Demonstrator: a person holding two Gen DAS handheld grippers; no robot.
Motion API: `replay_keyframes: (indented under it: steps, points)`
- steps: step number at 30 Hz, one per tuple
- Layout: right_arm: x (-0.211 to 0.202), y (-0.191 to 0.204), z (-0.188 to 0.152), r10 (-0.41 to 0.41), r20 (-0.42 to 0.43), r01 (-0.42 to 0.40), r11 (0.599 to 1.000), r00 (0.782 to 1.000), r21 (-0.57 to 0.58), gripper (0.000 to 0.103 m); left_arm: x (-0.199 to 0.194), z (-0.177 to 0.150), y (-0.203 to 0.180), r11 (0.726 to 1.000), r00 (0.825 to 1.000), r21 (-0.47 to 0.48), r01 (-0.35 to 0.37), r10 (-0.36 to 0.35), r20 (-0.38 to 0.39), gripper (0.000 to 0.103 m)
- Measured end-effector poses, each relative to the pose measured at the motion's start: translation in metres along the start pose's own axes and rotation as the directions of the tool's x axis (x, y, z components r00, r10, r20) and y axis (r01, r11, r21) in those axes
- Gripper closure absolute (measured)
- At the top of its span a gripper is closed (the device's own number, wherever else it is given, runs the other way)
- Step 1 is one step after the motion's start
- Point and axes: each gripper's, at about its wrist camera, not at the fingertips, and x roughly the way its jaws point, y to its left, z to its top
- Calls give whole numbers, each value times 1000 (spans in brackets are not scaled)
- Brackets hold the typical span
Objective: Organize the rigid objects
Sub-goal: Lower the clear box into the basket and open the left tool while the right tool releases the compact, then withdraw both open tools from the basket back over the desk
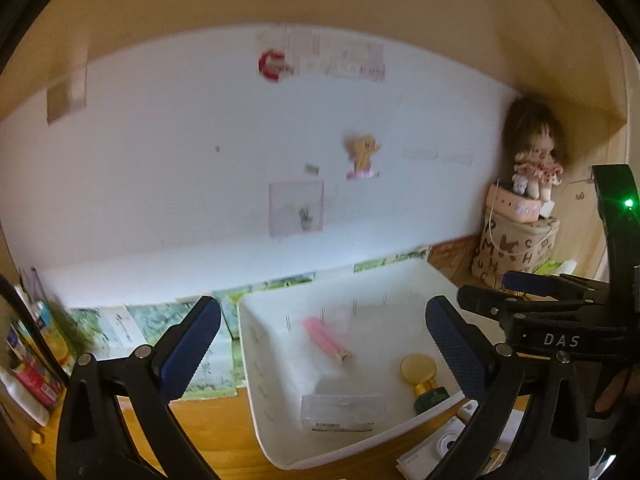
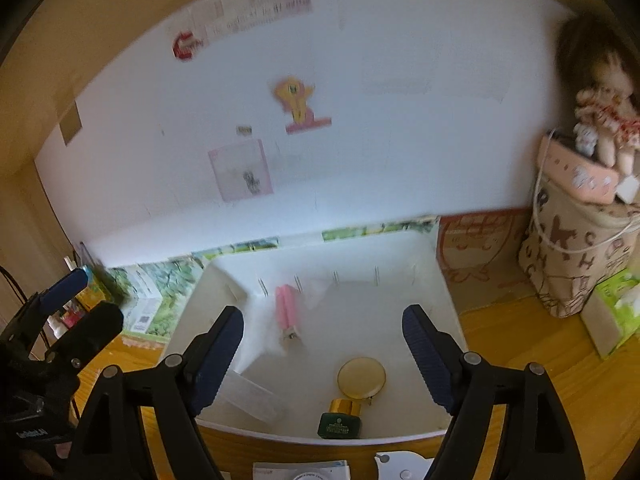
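A white plastic bin (image 1: 256, 356) (image 2: 448, 300) sits on the wooden desk. Inside lie a pink clip-like item (image 1: 324, 338) (image 2: 287, 312), a gold-capped dark green bottle (image 1: 422, 378) (image 2: 352, 396) on its side, and a clear plastic box (image 1: 344, 410) (image 2: 252, 394). My left gripper (image 1: 324, 344) is open and empty, hovering over the bin's left half. My right gripper (image 2: 322, 352) is open and empty above the bin; it also shows at the right of the left wrist view (image 1: 496, 292). The left gripper shows at the left of the right wrist view (image 2: 86, 296).
A white device with a round lens (image 1: 444, 446) (image 2: 320, 472) lies on papers in front of the bin. A doll (image 1: 536, 156) (image 2: 600, 112) sits on a pink box atop a patterned bag (image 1: 512, 248) (image 2: 576, 256) at the right. Bottles and packages (image 1: 28, 360) stand at the left. A green tissue box (image 2: 616, 312) is at far right.
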Motion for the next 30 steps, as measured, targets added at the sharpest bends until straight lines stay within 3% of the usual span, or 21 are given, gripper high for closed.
replay_keyframes:
  steps: [9, 14, 22, 30]
  points:
    - [-61, 9, 3, -30, 106, 30, 1000, 994, 5, 18, -61, 21, -11, 1000, 992, 25, 4, -7, 125, 1]
    - [-95, 15, -2, -34, 166, 33, 999, 986, 9, 18, -92, 22, -16, 999, 989, 31, 5, -9, 149, 1]
    - [-141, 24, -18, -42, 256, 41, 999, 966, 9, 12, -123, 10, -18, 1000, 993, -7, -6, 7, 121, 1]
    - [-166, 19, -42, -59, 309, 52, 998, 949, 29, 12, -129, -12, -17, 998, 1000, -62, -12, 14, 22, 1]
